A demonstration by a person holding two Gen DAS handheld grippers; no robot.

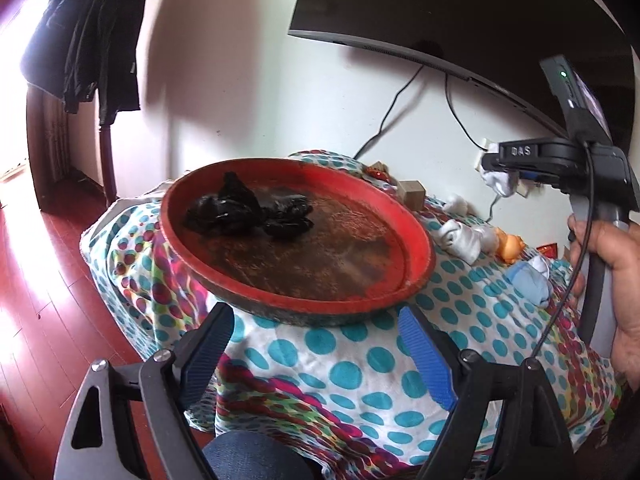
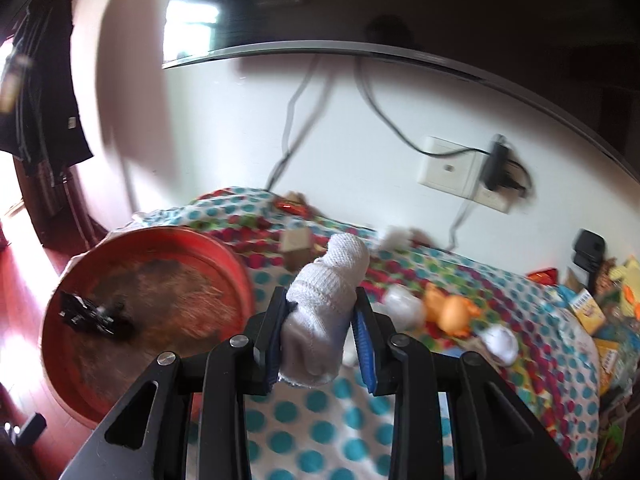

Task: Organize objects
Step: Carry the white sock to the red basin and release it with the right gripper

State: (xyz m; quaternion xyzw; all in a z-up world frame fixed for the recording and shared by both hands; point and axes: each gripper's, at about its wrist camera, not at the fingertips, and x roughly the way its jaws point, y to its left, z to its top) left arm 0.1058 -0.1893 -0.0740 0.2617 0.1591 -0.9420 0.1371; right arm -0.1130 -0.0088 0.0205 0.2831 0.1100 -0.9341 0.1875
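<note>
A round red tray [image 1: 416, 240] sits on the dotted cloth [image 1: 344, 364] with a heap of black socks [image 1: 240, 210] in it. My left gripper [image 1: 316, 312] is open, its blue pads [image 1: 428, 360] wide apart just before the tray's near rim, and nothing is gripped. My right gripper [image 2: 320, 296] is shut on a rolled white sock [image 2: 328, 280], held up above the cloth to the right of the tray [image 2: 228, 256]. The black socks [image 2: 92, 314] lie at the tray's left. In the left wrist view the right gripper [image 1: 498, 168] holds the sock [image 1: 500, 184] high at the right, with a hand [image 1: 612, 264] on its handle.
On the cloth right of the tray lie a wooden block [image 1: 412, 194], white socks [image 1: 460, 236], an orange toy [image 2: 448, 312], a blue sock [image 1: 528, 284] and another white sock [image 2: 500, 342]. A television [image 1: 440, 8] and cables hang on the wall. Packets [image 2: 588, 308] crowd the far right.
</note>
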